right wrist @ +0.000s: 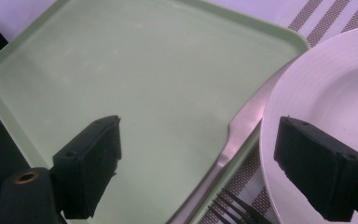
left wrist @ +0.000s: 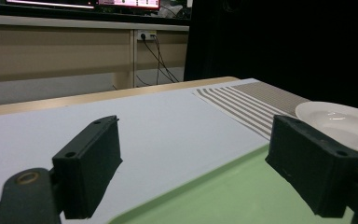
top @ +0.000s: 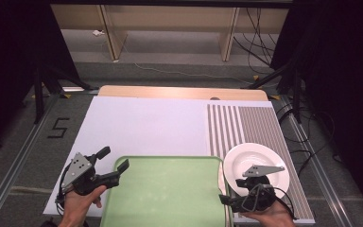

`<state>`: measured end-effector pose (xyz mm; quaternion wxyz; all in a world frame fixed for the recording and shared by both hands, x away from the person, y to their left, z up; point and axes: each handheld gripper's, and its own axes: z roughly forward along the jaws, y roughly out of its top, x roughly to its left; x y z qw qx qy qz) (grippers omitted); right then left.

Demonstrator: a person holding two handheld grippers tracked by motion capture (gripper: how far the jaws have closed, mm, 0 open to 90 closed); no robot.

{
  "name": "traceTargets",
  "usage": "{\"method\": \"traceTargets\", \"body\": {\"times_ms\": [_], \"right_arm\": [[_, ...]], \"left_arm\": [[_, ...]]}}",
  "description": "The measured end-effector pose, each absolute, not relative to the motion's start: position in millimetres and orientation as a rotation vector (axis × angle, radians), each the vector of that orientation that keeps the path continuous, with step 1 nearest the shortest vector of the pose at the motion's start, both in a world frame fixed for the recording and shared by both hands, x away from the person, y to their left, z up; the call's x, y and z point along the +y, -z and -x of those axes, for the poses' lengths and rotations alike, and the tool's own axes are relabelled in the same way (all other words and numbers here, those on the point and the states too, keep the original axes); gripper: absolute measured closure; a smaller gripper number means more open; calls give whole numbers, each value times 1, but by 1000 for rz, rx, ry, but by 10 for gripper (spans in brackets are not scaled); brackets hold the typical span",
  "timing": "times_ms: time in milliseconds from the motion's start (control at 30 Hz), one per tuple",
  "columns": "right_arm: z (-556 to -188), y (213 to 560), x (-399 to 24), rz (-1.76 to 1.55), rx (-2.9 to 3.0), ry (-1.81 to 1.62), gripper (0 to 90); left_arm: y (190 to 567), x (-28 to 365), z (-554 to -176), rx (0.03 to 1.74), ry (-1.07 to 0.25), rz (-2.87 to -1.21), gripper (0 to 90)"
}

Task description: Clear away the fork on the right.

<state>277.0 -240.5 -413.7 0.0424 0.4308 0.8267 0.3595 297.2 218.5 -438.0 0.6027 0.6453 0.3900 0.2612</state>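
Observation:
A pale green tray (top: 165,159) lies at the near edge of the table, and nothing lies on its floor. To its right a white plate (top: 260,158) sits on a striped placemat (top: 250,125). A metal fork (right wrist: 241,128) lies along the tray's right rim (right wrist: 279,32), beside the plate (right wrist: 335,88), with its tines toward the camera. My left gripper (top: 115,159) stands open at the tray's left rim, with nothing between its fingers (left wrist: 93,163). My right gripper (top: 231,191) hovers open over the gap between tray and plate, above the fork, and its jaws are empty.
A white sheet (top: 142,127) covers the table's left and middle. The wooden table edge (top: 179,92) runs along the back. Past it are the floor, shelving legs and cables (top: 260,42). Black stands (top: 42,80) flank the table.

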Motion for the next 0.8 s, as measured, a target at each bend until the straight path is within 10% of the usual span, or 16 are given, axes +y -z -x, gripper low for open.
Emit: {"method": "traceTargets", "body": {"times_ms": [800], "right_arm": [[-262, 413, -303, -1488, 2389, -1047, 163]], "left_arm": [[438, 220, -296, 899, -611, -1495, 163]]}}
